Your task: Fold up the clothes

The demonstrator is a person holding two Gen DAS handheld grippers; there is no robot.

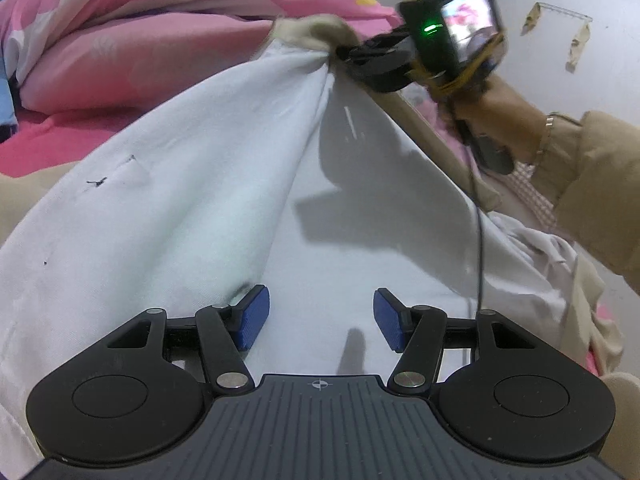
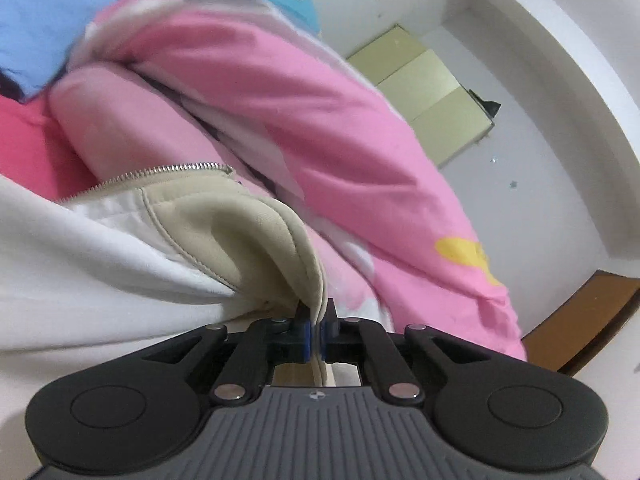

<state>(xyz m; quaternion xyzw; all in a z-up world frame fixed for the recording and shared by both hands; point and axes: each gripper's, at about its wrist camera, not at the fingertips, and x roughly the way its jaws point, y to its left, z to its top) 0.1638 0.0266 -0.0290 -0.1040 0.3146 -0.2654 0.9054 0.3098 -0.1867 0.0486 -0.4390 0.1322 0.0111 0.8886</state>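
Left wrist view: the left tool (image 1: 321, 316) hangs spread apart over the white lining of the jacket (image 1: 192, 208), filling mid-frame. Right wrist view shows the right tool (image 2: 315, 334) clamped on the jacket's beige collar (image 2: 256, 240), pink quilt (image 2: 328, 128) behind.

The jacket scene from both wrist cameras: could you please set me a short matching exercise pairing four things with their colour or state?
Things:
1. left gripper
2. right gripper
3. quilt
4. jacket lining

States or colours:
A. white
B. pink
C. fingers apart, nothing between them
D. fingers shut on the beige jacket edge

Pairs: 1-C, 2-D, 3-B, 4-A
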